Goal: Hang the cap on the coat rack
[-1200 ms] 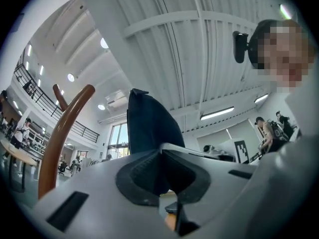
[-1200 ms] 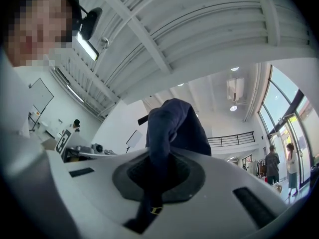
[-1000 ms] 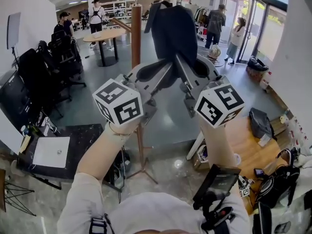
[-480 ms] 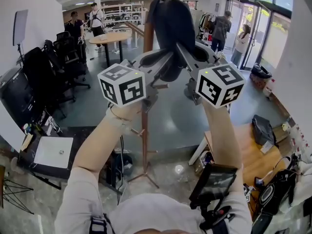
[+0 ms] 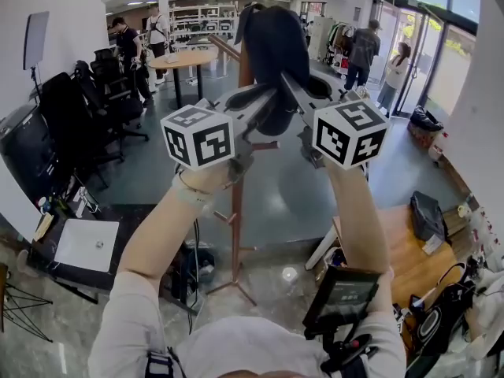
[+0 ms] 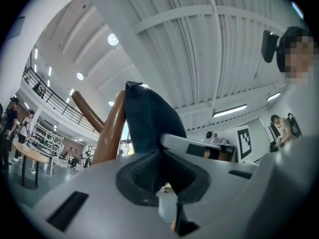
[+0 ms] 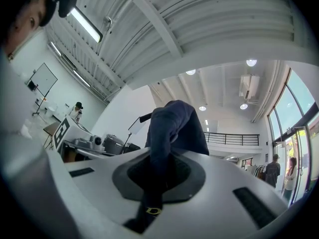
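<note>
Grippers first, both raised high in front of the person. The left gripper (image 5: pixel 253 105) is pinched tight on the lower edge of the cap (image 5: pixel 272 42). The right gripper (image 5: pixel 303 93) is clamped on that same edge just beside it, no gap showing at either pair of jaws. In the right gripper view a strap (image 7: pixel 149 203) with a small metal buckle trails down between the pads.

So the dark cap stands tall above the jaws, long axis upright, crown topmost, carried two-handed. Just beyond it comes the coat rack (image 5: pixel 236 211). Its wooden pole rises behind the cap and slightly to the left, so the left gripper is the nearer one. The left gripper view shows the pole (image 6: pixel 107 133) right alongside the cloth, though I can't tell if they touch, with a slanting peg (image 6: pixel 87 113) branching up and away. My read: the cap must go up and over onto a peg on that left side.

No container in play. Far back, a round table (image 5: pixel 187 57).
</note>
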